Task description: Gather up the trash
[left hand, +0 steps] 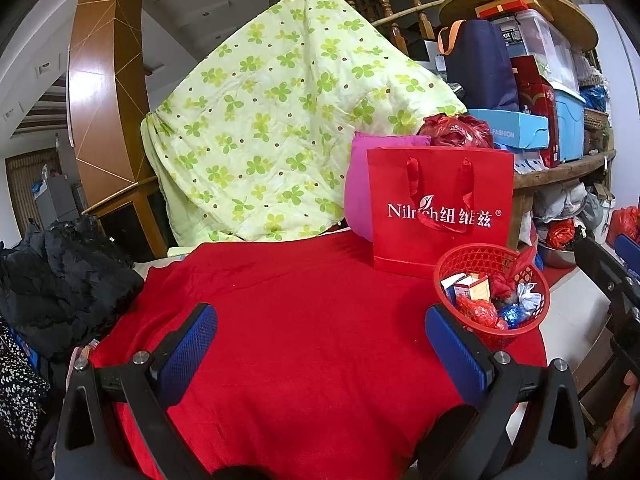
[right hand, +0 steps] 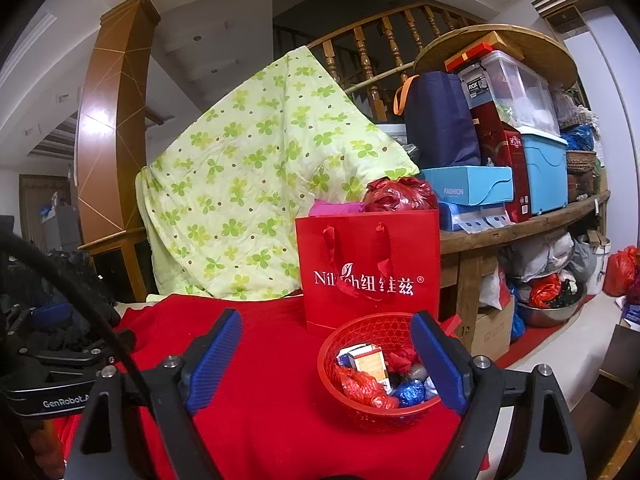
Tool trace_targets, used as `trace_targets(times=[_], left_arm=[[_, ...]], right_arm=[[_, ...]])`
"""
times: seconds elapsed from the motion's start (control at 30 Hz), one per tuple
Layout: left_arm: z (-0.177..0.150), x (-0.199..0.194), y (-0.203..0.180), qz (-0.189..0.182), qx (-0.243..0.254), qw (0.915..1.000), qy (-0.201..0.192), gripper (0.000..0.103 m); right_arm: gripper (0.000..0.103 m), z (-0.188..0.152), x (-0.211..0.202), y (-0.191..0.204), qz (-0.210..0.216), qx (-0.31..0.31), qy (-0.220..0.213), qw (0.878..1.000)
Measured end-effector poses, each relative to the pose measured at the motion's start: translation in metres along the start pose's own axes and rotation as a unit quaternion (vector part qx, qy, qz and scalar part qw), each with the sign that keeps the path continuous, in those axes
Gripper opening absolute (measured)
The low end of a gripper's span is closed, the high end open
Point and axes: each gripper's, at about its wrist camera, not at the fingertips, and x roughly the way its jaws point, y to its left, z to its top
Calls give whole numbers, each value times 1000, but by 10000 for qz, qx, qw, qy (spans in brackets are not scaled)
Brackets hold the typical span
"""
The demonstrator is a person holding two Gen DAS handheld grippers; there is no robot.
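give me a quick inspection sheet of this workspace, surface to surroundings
surface: red cloth covers the table; the part in view is bare of loose trash.
job's things: red mesh basket sits near the table's right edge, holding small boxes and crumpled red and blue wrappers.
clutter: red paper gift bag stands upright behind the basket; pink cushion and red plastic bag behind it.
grippers: left gripper open, nothing between the fingers; right gripper open and empty, the basket seen beyond them.
cables: a black cable arcs over the left device.
surroundings: green clover quilt over a stair railing; shelves with boxes; dark clothing at left.
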Motion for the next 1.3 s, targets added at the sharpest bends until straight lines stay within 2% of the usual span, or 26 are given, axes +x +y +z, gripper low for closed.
trace_targets(times=[0.37,0.73,1.3], left_arm=[[-4,1,-8,-89,116,9999,37,103],[-9,8,-17,-171,188,9995,163,103],[-9,3,-21,-213,233,9994,122,103]], right_arm=[[88,2,-6,-4,-110,34,-62,9999],[88,-6,1,-4,-185,-74,128,9997],[88,-2,-5,-2,-206,-121,112,9997]])
